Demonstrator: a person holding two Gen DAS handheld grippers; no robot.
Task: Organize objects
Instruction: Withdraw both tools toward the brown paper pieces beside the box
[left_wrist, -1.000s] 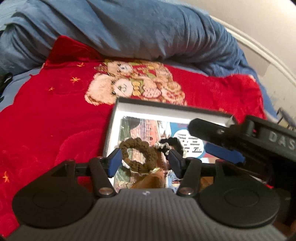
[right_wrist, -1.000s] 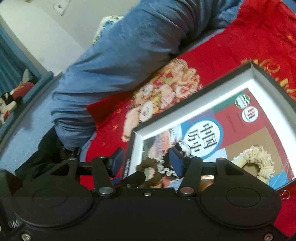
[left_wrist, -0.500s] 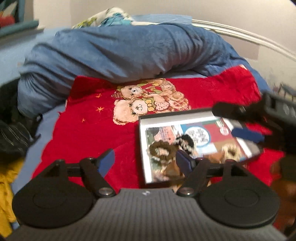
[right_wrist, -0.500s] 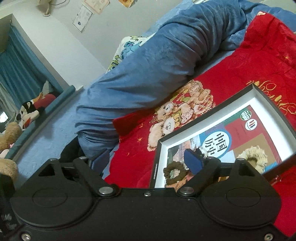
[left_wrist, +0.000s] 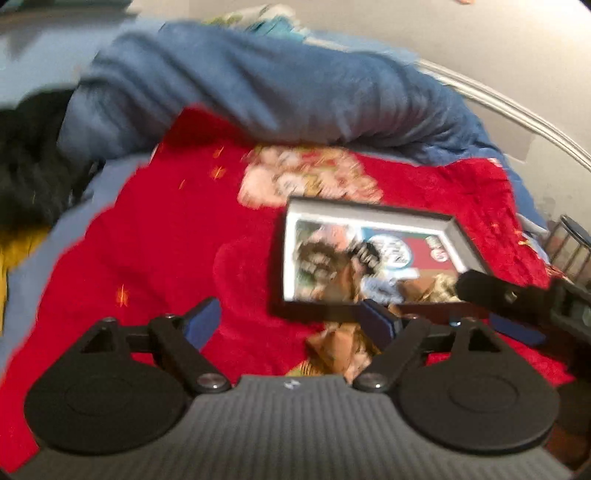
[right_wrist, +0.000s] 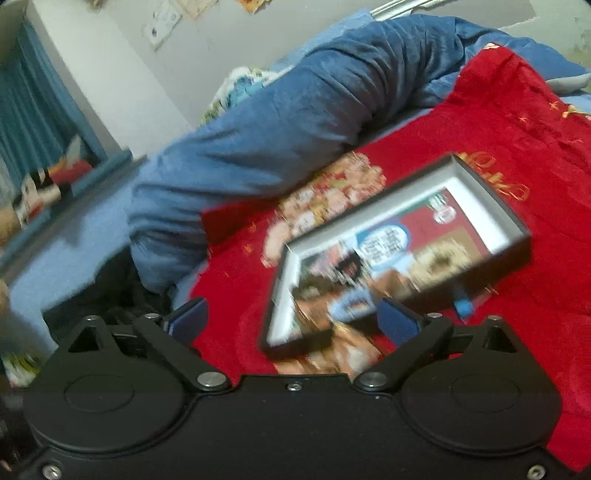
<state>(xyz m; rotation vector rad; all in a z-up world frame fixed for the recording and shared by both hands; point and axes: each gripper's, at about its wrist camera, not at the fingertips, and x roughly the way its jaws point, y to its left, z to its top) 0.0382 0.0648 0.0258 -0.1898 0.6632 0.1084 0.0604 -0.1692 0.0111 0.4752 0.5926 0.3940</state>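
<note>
A shallow black box (left_wrist: 373, 212) with a white inner rim lies on the red blanket (left_wrist: 155, 251). Inside it, on a printed sheet, lie a brown scrunchie (left_wrist: 314, 258), a black-and-white scrunchie (left_wrist: 365, 253) and a cream scrunchie (left_wrist: 439, 284). The box also shows in the right wrist view (right_wrist: 517, 254), blurred. My left gripper (left_wrist: 291, 325) is open and empty, just in front of the box. My right gripper (right_wrist: 291, 321) is open and empty, over the box's near corner; its fingers (left_wrist: 491, 288) show at the right of the left wrist view.
A brown crumpled wrapper-like thing (left_wrist: 340, 347) lies on the blanket in front of the box. A rolled blue duvet (left_wrist: 266, 85) lies behind the blanket. Dark clothing (left_wrist: 29, 155) is heaped at the left. A wall (right_wrist: 122, 70) and teal curtain (right_wrist: 33, 103) stand beyond.
Both grippers have pulled back from the box and opened wider. The brown scrunchie that sat between my left fingers now lies in the box, farther away.
</note>
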